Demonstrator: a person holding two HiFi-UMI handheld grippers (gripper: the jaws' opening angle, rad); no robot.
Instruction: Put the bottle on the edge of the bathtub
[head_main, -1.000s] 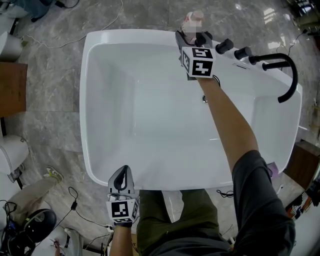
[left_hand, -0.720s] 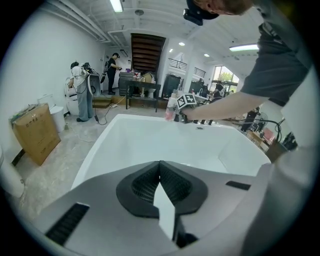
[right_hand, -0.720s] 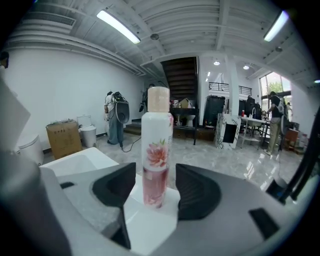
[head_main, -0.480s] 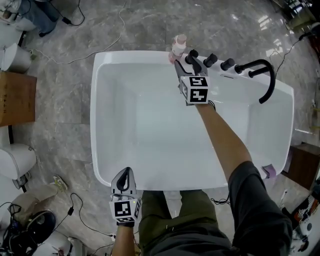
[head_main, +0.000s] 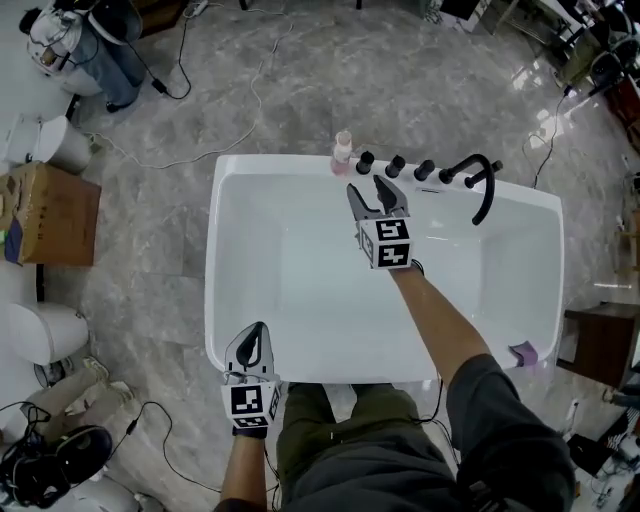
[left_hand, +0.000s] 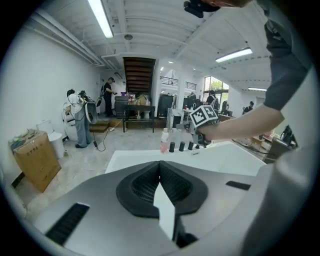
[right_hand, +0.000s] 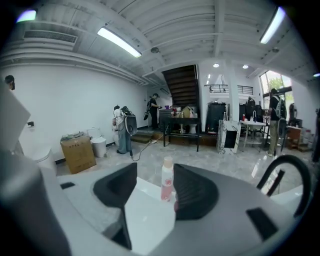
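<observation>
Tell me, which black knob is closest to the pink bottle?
The end knob farthest from the curved faucet; it stands right beside the bottle.

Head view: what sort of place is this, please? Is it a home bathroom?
Probably not: it looks like a large workshop or showroom hall. The white bathtub stands free on an open stone floor, with a cardboard box nearby and a dark staircase beyond.

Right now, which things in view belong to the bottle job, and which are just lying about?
Job: bottle, standing on the far rim of the bathtub; right gripper, open, short of the bottle; left gripper, shut and empty, at the near rim.
Lying about: tap knobs, black faucet, cardboard box, floor cables.
</observation>
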